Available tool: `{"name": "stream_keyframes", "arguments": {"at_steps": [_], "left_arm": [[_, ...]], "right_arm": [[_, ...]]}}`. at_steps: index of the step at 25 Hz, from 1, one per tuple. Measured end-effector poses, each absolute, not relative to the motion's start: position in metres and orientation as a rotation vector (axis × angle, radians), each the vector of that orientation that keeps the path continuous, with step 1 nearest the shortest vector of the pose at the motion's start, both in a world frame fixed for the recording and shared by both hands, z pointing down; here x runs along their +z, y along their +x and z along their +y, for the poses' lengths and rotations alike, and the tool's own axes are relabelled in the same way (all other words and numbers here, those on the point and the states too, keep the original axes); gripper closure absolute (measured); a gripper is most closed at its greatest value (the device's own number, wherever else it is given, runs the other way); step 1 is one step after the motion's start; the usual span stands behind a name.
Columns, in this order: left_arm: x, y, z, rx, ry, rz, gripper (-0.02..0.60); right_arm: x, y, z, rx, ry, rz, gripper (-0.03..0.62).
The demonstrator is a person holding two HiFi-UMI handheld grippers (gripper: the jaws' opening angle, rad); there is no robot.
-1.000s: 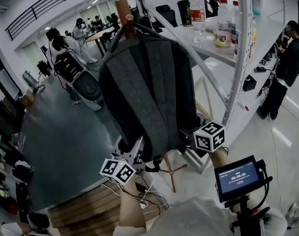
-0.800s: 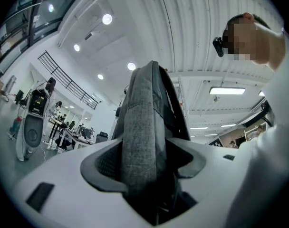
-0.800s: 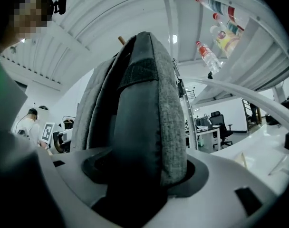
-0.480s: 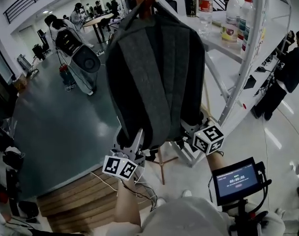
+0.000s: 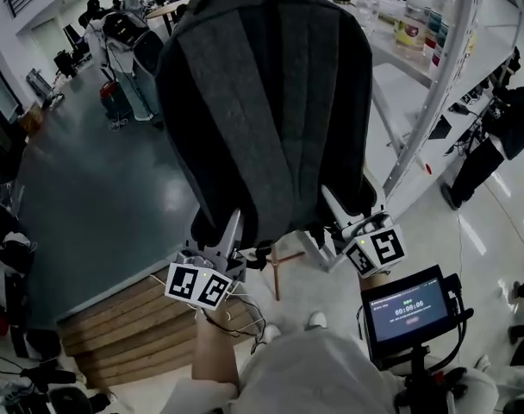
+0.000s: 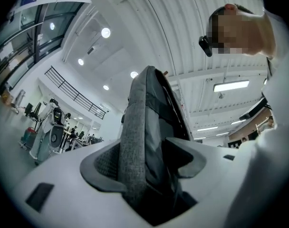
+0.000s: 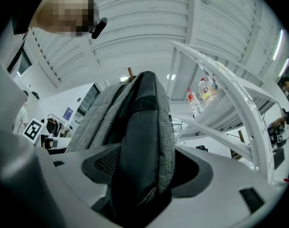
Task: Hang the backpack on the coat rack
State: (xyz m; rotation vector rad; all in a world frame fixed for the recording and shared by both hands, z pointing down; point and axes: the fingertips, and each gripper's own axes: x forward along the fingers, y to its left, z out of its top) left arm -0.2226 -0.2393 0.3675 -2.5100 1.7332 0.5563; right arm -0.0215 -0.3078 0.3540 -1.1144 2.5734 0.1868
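Note:
A dark grey backpack (image 5: 262, 102) hangs upright in the middle of the head view, and its top runs past the upper edge. My left gripper (image 5: 234, 229) is shut on its lower left corner, and the grey fabric (image 6: 137, 146) fills the jaws in the left gripper view. My right gripper (image 5: 331, 207) is shut on the lower right corner, with dark fabric (image 7: 142, 146) between its jaws. A wooden peg tip of the coat rack (image 7: 130, 72) shows just above the pack's top. One wooden rack leg (image 5: 276, 274) shows below the pack.
A white slanted shelf frame (image 5: 434, 76) with bottles (image 5: 414, 11) stands close on the right. A small monitor (image 5: 407, 307) sits at lower right and a wooden pallet (image 5: 115, 335) at lower left. People stand at the far left (image 5: 124, 41) and at the right (image 5: 495, 136).
The backpack has come up and nearer the head camera, so its top and the rack's pole have left the upper edge. Both grippers have kept their hold on the bottom corners.

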Motion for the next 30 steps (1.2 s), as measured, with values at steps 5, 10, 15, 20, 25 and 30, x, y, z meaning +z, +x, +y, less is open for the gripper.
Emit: {"name": "stream_keyframes", "arguments": {"at_steps": [5,10,15,20,25,30], "left_arm": [[0.370,-0.231,-0.243,0.558,-2.510,1.817,0.299],[0.362,-0.233,-0.232,0.479,-2.466,1.851,0.299],[0.342,-0.241,-0.209,0.346,-2.366,1.893,0.299],[0.317,-0.254,-0.177,0.135,-2.094,1.904,0.299],[0.290,-0.228,-0.151,-0.158,-1.887,1.678,0.302],[0.304,-0.192,-0.170,-0.062,-2.134,1.606,0.392]], "right_arm": [[0.314,0.006,-0.282,0.246,-1.046,2.320,0.295],[0.298,-0.006,-0.270,0.330,-0.921,2.435,0.295],[0.302,-0.014,-0.269,0.325,-0.937,2.470,0.298],[0.308,-0.017,-0.270,0.302,-0.972,2.472,0.338],[0.312,-0.022,-0.270,0.289,-0.991,2.489,0.338],[0.316,-0.028,-0.269,0.278,-1.004,2.515,0.459]]}}
